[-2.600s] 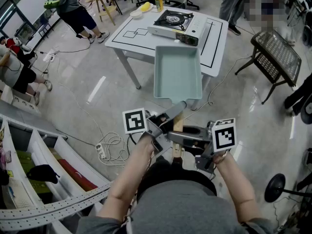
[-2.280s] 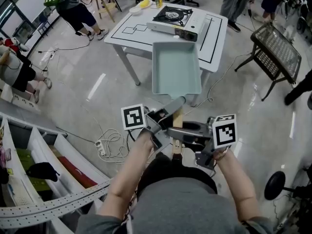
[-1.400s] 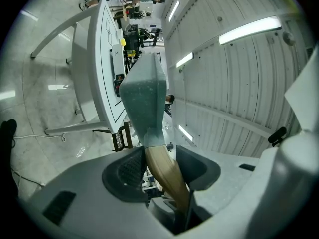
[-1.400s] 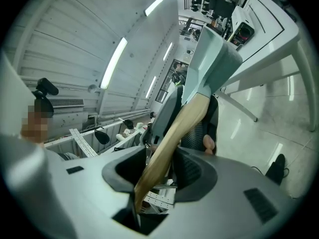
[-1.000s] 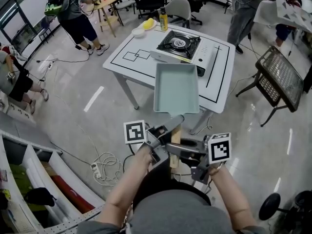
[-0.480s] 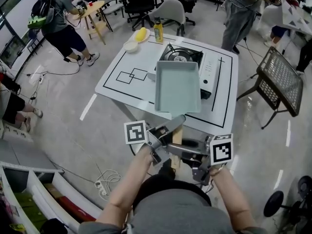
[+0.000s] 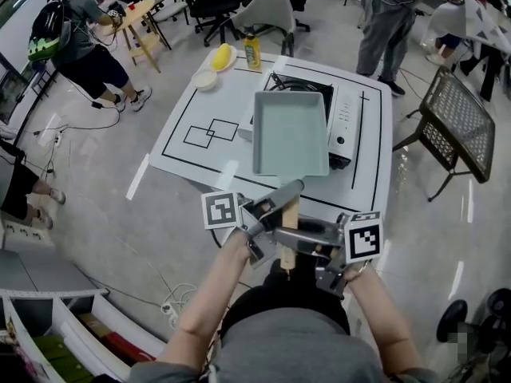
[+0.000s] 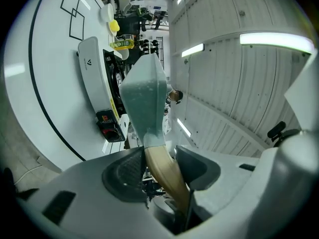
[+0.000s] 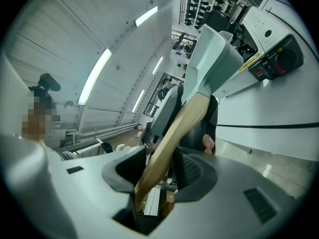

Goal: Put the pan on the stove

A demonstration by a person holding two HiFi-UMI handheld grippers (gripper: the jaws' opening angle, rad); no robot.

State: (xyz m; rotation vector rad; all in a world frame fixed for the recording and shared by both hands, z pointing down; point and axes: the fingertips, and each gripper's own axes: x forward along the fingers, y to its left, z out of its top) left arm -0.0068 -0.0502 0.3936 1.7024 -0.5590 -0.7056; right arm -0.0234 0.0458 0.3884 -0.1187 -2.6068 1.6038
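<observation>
A pale green rectangular pan with a wooden handle hangs level over the portable gas stove on the white table, covering most of the burner. My left gripper is shut on the handle from the left, close to the pan. My right gripper is shut on it from the right, a little lower. In the left gripper view the handle runs between the pads up to the pan, beside the stove. The right gripper view shows the same handle, pan and stove knob.
At the table's far edge stand a yellow bottle, a white bowl and a yellow object. Black squares are drawn left of the stove. Chairs and people stand behind, and a black wire rack at the right.
The table has come much closer. The pan, held the same way by both grippers, has moved from short of the table to over the stove.
</observation>
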